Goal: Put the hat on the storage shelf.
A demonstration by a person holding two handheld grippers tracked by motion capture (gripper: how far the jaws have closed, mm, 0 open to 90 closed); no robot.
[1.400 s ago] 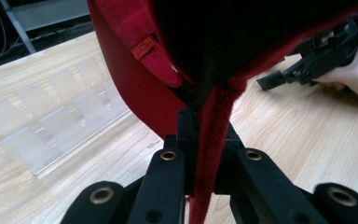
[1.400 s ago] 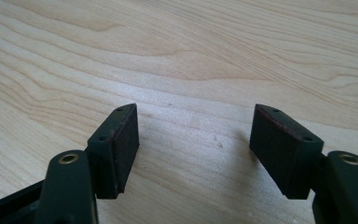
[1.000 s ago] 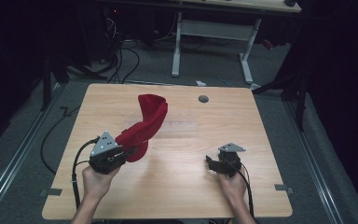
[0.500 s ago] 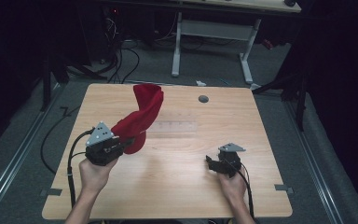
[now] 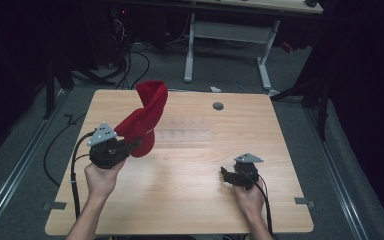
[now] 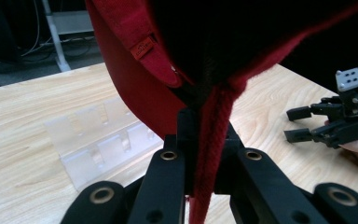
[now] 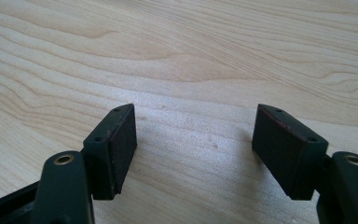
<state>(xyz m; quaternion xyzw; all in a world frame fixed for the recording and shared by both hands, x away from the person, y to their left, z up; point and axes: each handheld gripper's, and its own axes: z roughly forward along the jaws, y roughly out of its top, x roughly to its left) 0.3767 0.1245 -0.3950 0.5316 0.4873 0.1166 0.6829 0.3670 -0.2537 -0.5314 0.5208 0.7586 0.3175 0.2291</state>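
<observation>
red cloth (image 6: 135, 84) hides left tongs (image 6: 205, 154) tips, pinched tight; right tongs (image 7: 196, 149) gaping, empty.

A deep red knit hat (image 5: 146, 117) hangs over a pale, wavy-grained wooden table (image 5: 190, 195); a clear plastic rack (image 6: 100, 140) lies there.

A light wooden table (image 5: 180, 200) carries a clear plastic rack (image 5: 186, 134) at its centre, twelve o'clock side.
</observation>
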